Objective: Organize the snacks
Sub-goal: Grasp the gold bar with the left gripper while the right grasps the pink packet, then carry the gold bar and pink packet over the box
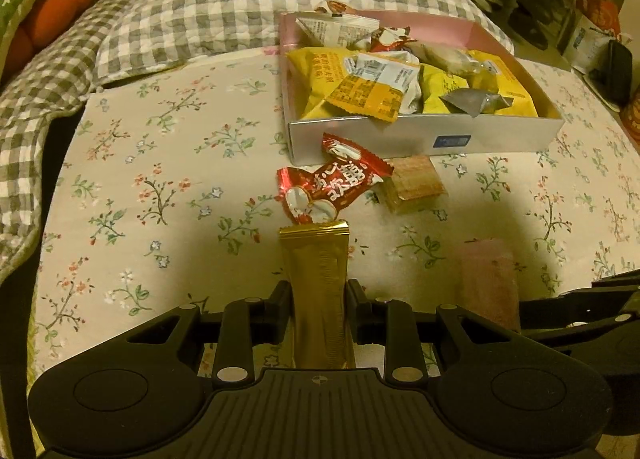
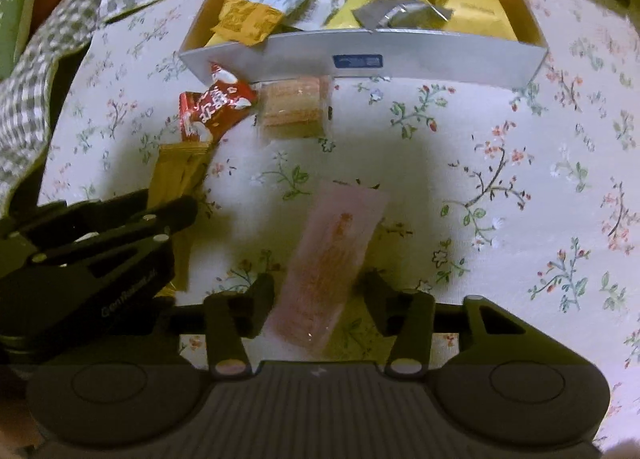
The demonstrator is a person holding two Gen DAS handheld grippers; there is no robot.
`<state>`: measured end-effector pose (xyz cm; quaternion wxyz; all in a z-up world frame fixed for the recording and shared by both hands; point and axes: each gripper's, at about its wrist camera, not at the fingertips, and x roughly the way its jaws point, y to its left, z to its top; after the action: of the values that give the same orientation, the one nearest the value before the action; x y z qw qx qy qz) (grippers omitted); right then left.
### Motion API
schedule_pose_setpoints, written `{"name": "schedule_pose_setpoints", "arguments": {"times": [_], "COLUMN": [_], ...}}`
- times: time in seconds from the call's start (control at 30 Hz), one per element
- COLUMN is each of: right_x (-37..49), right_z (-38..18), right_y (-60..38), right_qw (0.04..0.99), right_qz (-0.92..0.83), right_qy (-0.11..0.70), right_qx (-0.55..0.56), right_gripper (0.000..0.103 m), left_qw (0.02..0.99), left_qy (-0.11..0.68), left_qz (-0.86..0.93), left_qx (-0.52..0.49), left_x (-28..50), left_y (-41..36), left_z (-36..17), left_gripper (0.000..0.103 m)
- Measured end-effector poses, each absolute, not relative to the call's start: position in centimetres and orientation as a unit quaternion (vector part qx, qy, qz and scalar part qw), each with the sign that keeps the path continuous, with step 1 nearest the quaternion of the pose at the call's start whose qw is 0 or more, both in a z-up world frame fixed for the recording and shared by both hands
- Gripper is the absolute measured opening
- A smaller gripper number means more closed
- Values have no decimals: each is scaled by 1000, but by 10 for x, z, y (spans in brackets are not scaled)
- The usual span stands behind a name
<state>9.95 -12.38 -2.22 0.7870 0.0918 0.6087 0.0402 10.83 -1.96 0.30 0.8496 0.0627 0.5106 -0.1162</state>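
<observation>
Left wrist view: the left gripper (image 1: 319,301) has its jaws pressed together on a long gold snack stick (image 1: 318,291), which lies flat and pokes out ahead of the jaws. The wrapper looks shiny, thin and slippery, so I think it could slide out or crumple if the squeeze is weak. Just past the tip of the stick sits a red candy (image 1: 332,183) with twisted, crinkly ends, and beside it a clear pack of wafer squares (image 1: 414,183). A push forward might bump them. Farther ahead is the box (image 1: 424,137), a low card tray with a smooth grey wall, piled with puffy yellow bags. New snacks could roll off that heap. In the right wrist view, the right gripper (image 2: 318,303) has its jaws apart, with a soft pink flat packet (image 2: 332,259) lying slanted between them and touching neither. Because it sits crooked on the flowery cloth (image 2: 520,179), the jaws may pinch only a corner.
</observation>
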Motion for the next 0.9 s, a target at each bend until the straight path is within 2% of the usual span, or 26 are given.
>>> {"name": "schedule_pose_setpoints", "arguments": {"times": [0.03,0.17,0.9], "right_x": [100,101,100], "right_z": [-22,-20,-10], "right_y": [-125,-126,-125], "right_qw": [788,794,820], "right_qz": [38,33,20], "right_qy": [608,600,570], "right_qx": [92,88,50], "right_gripper": [33,29,29], "left_qw": [850,850,854], "left_qy": [510,509,503], "left_qz": [-116,-117,-121], "left_qx": [63,65,64], "left_x": [108,108,107], "left_y": [-20,-21,-25], "left_z": [3,3,6], "left_gripper": [27,27,27]}}
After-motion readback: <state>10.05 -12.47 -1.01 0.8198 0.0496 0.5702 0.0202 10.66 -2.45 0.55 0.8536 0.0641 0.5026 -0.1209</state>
